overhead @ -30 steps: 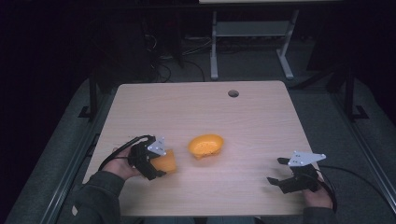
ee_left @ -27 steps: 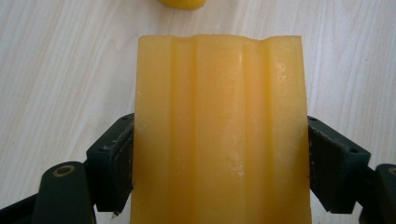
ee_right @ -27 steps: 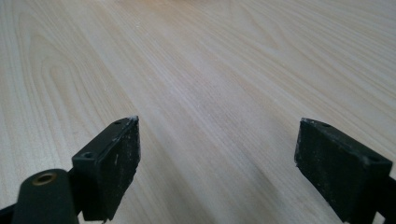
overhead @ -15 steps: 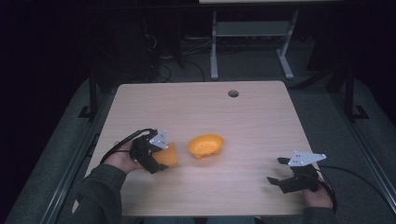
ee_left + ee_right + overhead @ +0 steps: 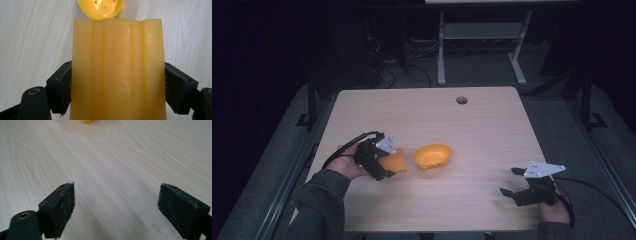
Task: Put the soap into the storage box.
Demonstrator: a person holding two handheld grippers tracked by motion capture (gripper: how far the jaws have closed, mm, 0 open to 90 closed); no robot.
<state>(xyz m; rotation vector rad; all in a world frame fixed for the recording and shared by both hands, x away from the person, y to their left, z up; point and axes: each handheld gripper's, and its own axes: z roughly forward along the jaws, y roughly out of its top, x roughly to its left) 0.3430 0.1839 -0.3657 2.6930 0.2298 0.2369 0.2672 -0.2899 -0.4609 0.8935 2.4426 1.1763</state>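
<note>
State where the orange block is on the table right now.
In the high view the orange block sits at the table's left front, clamped in the left gripper, just left of the yellow bowl; the left gripper view shows both jaws pressing its sides.

Dim room, lit worktop

A pale wood worktop with a round cable hole stands on grey carpet; a white metal frame behind.

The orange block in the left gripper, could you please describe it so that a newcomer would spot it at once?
Start at the wooden table and look toward its near left side, where the left gripper is. Between its jaws sits the orange block, a translucent slab with lengthwise ridges. Unlike the round yellow bowl just beyond it, it is flat-sided and square-cornered.
</note>
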